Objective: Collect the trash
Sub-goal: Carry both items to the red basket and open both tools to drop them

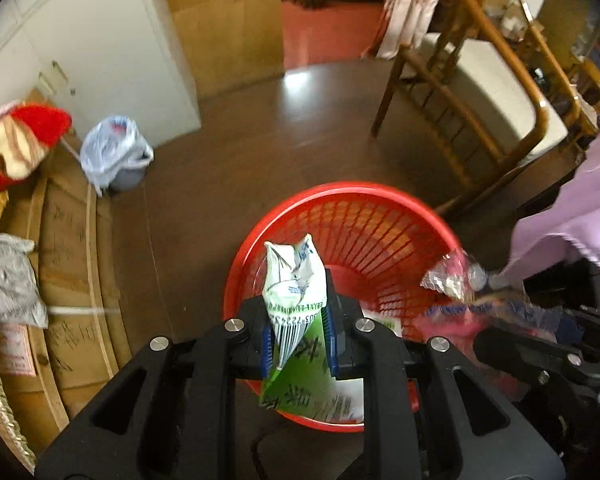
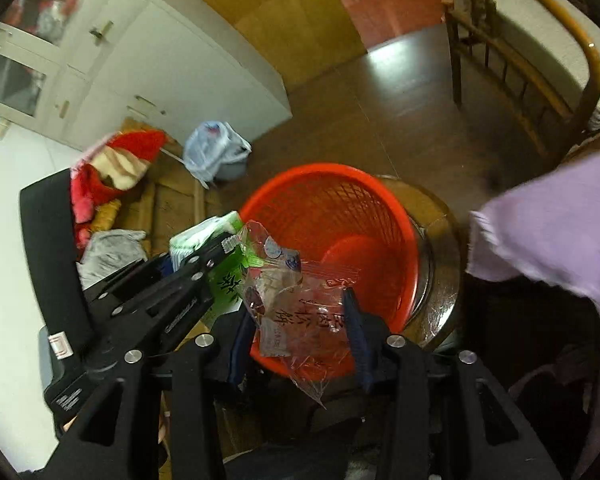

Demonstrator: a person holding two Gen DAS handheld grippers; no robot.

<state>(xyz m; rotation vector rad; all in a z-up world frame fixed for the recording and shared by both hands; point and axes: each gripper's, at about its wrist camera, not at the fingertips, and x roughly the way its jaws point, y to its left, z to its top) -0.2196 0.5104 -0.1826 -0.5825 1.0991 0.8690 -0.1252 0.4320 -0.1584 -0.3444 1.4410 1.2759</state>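
Observation:
A red plastic mesh basket (image 1: 380,216) stands on the floor below both grippers; it also shows in the right wrist view (image 2: 332,184). My left gripper (image 1: 298,336) is shut on a green and white wrapper (image 1: 294,284) and holds it over the basket's near rim. The wrapper also shows in the right wrist view (image 2: 224,276). My right gripper (image 2: 300,320) holds a clear crinkled plastic wrapper (image 2: 296,300) between its blue pads, over the basket's near edge. This clear wrapper shows blurred in the left wrist view (image 1: 452,276).
A small grey bin lined with a white plastic bag (image 1: 112,156) stands by a white cabinet (image 1: 100,40). A wooden chair (image 1: 480,92) stands at the right. Lilac cloth (image 2: 548,232) hangs at the right. Cardboard and cloths (image 1: 16,148) lie at the left.

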